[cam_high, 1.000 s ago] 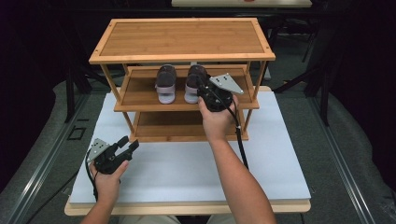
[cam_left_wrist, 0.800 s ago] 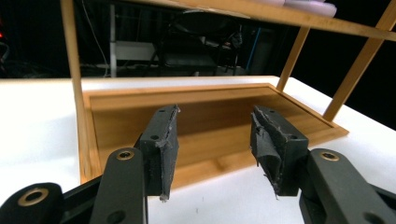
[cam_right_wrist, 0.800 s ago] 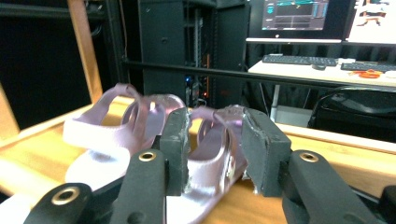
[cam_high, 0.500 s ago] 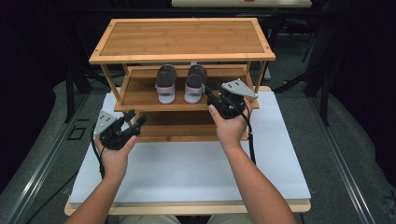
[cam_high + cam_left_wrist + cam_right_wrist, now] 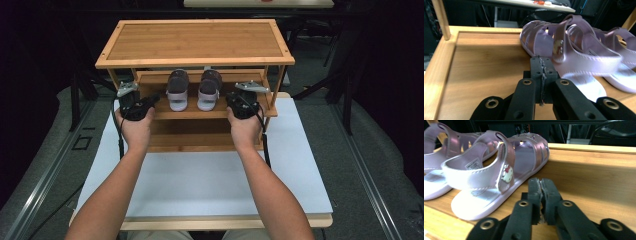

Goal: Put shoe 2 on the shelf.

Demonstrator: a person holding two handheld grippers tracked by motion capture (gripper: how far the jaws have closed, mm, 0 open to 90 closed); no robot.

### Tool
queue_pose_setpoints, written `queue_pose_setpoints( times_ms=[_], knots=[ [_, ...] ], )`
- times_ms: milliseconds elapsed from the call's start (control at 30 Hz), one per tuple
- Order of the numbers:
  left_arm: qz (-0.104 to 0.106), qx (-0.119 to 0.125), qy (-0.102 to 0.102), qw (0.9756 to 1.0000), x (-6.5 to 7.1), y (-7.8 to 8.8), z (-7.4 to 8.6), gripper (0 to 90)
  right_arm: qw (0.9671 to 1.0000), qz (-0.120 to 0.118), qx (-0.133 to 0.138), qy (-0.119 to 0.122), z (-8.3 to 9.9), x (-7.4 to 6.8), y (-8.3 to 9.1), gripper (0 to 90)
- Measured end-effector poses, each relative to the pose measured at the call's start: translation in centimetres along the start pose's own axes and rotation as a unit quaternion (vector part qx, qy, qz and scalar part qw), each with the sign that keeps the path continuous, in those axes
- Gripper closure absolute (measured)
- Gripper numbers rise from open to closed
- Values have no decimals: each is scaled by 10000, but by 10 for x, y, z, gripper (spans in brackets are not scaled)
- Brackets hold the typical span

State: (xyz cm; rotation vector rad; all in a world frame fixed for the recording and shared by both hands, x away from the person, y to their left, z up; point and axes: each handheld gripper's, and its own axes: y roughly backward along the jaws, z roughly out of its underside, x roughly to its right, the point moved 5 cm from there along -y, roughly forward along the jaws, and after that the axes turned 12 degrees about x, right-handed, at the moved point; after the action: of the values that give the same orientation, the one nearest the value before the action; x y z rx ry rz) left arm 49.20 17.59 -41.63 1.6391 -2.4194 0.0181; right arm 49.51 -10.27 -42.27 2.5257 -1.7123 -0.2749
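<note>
Wooden rack (image 5: pixel 195 42) stands at the twelve o'clock end of the white desk (image 5: pixel 210 175). Pair of lilac sandals on its middle shelf (image 5: pixel 250 111), side by side, heels toward the person: left sandal (image 5: pixel 177 90), right sandal (image 5: pixel 210 89).

Left claw (image 5: pixel 150 100) hovers at the shelf's nine o'clock end, jaws having just closed, now pressed together on nothing. Left gripper view: left sandal (image 5: pixel 564 52) just beyond the tips at about one o'clock, apart from them.

Right claw (image 5: pixel 231 100) at the three o'clock end, jaws likewise just closed, empty. Right gripper view: right sandal (image 5: pixel 496 175) near the tips at ten o'clock, not touching.
</note>
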Motion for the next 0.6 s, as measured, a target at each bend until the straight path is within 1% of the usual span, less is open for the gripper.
queue_pose_setpoints(
  times_ms=[33,67,100,167,200,233,267,333,367,433,467,533,600],
  knots=[
    [-22,-46,-1,10000,-1,-3,-1,900,10000,3,-22,11,-2,0,-2,895],
    [-37,-58,84,9999,0,-6,-3,900,10000,14,-38,21,-3,-1,-4,898],
    [-33,-82,122,9999,0,-9,-4,900,10000,20,-36,18,-5,-2,-6,899],
    [-68,-140,127,9998,1,-14,-6,900,10000,15,-61,26,-8,-4,-11,899],
    [-80,-205,58,9997,2,-17,-7,900,10000,9,-60,50,-10,-5,-14,899],
    [-107,-236,36,9997,2,-19,-8,900,9999,-17,-102,78,-11,-7,-16,899],
    [-110,-246,46,9996,3,-21,-8,900,9999,1,-129,103,-11,-8,-19,899],
    [-58,-349,55,9994,6,-25,-7,900,9995,127,-240,160,-9,-10,-23,900],
    [-34,-423,0,9991,9,-27,-5,900,9995,122,-273,136,-8,-11,-25,900],
    [-51,-399,-149,9991,13,-28,-5,900,9995,5,-322,-3,-7,-15,-28,900],
    [-55,-426,-182,9989,14,-29,-6,900,9994,-67,-318,-65,-7,-16,-30,900],
    [-53,-451,-174,9988,14,-29,-6,900,9994,-123,-318,-33,-8,-19,-31,900],
    [-61,-463,-190,9987,14,-29,-6,900,9994,-56,-346,31,-8,-20,-33,900]
  ],
)
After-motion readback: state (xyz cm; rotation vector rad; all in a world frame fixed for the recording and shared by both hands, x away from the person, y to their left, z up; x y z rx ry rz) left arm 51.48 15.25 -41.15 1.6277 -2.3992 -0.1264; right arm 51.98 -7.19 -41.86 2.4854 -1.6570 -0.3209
